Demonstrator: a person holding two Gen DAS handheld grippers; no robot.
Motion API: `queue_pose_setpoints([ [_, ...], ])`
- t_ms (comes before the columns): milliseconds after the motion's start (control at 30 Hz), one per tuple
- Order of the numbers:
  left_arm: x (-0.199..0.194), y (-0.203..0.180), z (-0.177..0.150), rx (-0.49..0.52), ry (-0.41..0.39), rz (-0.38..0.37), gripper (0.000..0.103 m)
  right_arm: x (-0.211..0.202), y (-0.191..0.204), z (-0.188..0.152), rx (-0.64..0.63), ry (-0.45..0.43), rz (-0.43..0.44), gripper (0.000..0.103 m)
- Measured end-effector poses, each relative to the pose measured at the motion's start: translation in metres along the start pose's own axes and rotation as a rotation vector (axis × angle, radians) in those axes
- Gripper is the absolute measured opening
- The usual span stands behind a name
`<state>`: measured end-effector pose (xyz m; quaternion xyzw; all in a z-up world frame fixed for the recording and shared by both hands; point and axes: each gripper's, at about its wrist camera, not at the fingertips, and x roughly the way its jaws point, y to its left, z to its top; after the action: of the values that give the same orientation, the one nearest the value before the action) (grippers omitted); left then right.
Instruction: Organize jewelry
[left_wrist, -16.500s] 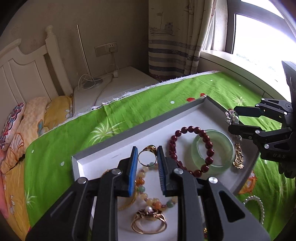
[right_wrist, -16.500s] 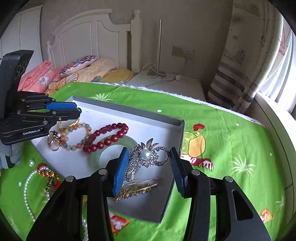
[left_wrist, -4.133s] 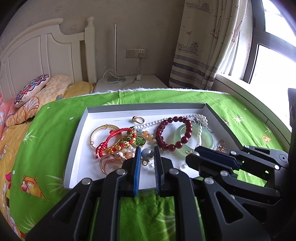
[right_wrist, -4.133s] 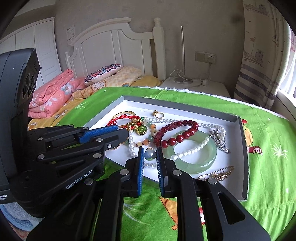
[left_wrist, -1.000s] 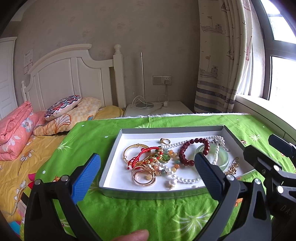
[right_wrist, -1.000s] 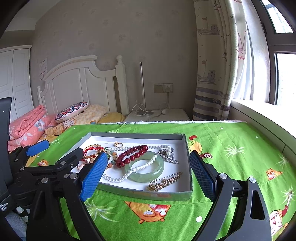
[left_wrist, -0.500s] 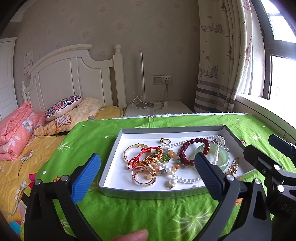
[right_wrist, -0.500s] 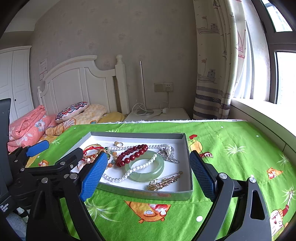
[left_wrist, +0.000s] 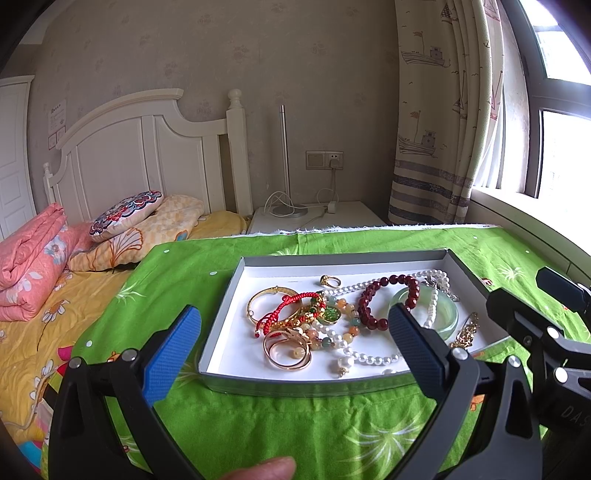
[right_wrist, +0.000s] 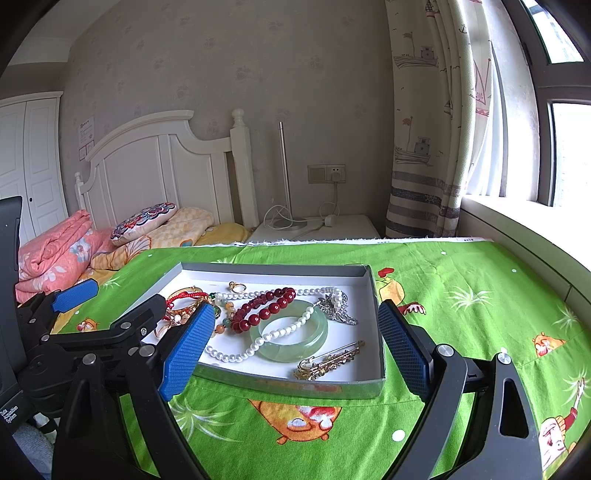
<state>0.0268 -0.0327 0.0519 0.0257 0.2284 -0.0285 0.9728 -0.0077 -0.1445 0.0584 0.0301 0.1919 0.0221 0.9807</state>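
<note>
Jewelry tray (left_wrist: 229, 325) on green bedspread (right_wrist: 461, 295): all pieces gathered inside, none left on the cloth. Left gripper (left_wrist: 295, 345) and right gripper (right_wrist: 295, 343), lately pinched narrow over the tray, now gape wide, empty, drawn back. Sorting looks finished.

A home bedroom. White panelled headboard (left_wrist: 147, 147) against pale patterned wallpaper, with an embroidered pillow (left_wrist: 125, 214) and a folded pink quilt (left_wrist: 33, 254) heaped on a yellow floral sheet (left_wrist: 29, 332). White nightstand (right_wrist: 317, 229) beside the bed, carrying a slim lamp (right_wrist: 282, 173) and a charger cable plugged into a wall socket (right_wrist: 327, 173). Curtain (right_wrist: 424, 110) printed with little ships beside a bright window (left_wrist: 561, 147). White wardrobe doors (right_wrist: 33, 162) at the left. Green cartoon-print cloth (right_wrist: 461, 295) spread over the bed.
</note>
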Motion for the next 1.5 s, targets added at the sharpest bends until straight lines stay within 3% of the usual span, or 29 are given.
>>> queue_pose_setpoints([
  [1033, 0.003, 0.009, -0.001, -0.012, 0.013, 0.014, 0.101, 0.002, 0.004, -0.005, 0.000, 0.005, 0.006, 0.087],
  [1300, 0.003, 0.008, -0.002, 0.007, 0.010, 0.048, 0.101, 0.000, 0.003, -0.005, 0.010, 0.014, 0.022, 0.087],
  [1400, 0.004, 0.006, -0.004, 0.004, 0.090, 0.032, 0.101, 0.001, 0.002, -0.005, 0.031, 0.045, 0.046, 0.087],
  [1500, 0.004, 0.010, -0.009, 0.009, 0.218, 0.008, 0.101, 0.001, 0.005, -0.007, 0.037, 0.166, 0.034, 0.087],
])
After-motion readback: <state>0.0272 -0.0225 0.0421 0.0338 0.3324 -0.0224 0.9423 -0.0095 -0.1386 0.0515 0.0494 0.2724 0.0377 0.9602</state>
